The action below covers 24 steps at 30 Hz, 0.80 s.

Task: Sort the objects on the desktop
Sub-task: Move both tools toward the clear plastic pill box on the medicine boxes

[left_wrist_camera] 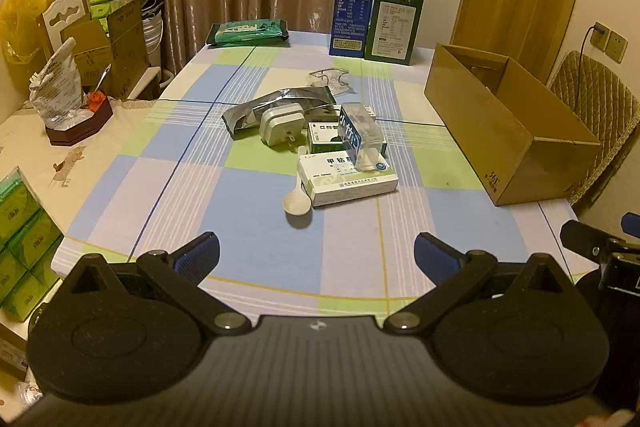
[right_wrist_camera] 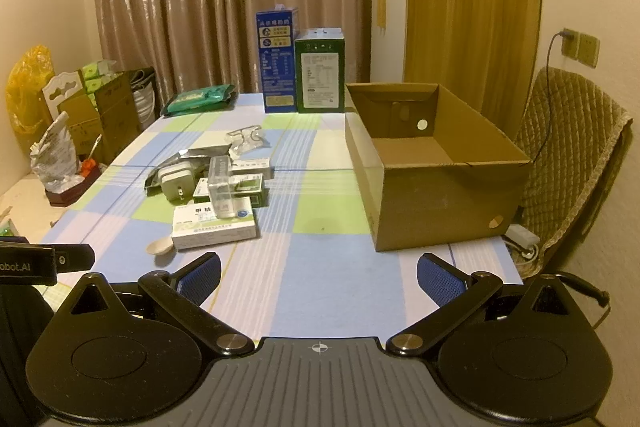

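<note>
With both the left tool (left_wrist_camera: 316,255) and the right tool (right_wrist_camera: 318,277) spread wide and empty, the white medicine box (left_wrist_camera: 347,175) at the bench's centre pile, twelve o'clock ahead, looks light, stiff yet crushable, best pinched across its long edges.

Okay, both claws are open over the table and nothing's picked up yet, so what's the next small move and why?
Probably ease the left claw forward toward the white spoon: it is the nearest piece of the pile, lies loose on the cloth, and the cardboard box stands empty.
</note>
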### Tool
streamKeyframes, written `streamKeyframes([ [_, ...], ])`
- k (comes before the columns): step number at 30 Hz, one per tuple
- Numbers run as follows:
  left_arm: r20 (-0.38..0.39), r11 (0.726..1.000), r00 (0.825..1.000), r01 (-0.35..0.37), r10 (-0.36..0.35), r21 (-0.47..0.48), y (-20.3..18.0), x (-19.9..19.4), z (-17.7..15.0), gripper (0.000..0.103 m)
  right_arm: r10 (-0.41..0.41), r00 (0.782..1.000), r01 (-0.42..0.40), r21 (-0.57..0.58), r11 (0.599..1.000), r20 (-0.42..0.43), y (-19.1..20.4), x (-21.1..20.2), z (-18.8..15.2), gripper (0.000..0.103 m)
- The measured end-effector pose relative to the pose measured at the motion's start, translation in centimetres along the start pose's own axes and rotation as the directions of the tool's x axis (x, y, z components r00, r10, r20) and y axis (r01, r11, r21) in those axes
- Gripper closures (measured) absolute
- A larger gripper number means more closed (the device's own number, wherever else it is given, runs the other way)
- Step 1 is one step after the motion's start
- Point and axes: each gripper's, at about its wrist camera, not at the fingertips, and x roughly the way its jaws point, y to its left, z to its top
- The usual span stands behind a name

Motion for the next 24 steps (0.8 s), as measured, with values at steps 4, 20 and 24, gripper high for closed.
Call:
streamKeyframes([
  [4,-0.001,1.0,1.0,-0.001,0.001,-0.001,0.05,0.01,0.03,0.001,-0.001,1.0,0.001,0.001,1.0,0.0,0.06,0.03,0.0,0.002],
  [20,-0.009,1.0,1.0,-0.002,0.002,-0.004,0.03,0.2,-0.01,0.001,0.0,1.0,0.0,0.001,1.0,-0.006,0.33,0.19,-0.51,0.002],
  [24,-0.011,1.0,1.0,-0.001,0.001,-0.006,0.04,0.27,-0.21,0.001,-0.001,1.0,0.001,0.003,1.0,-0.007,0.32,0.22,-0.59,0.002],
])
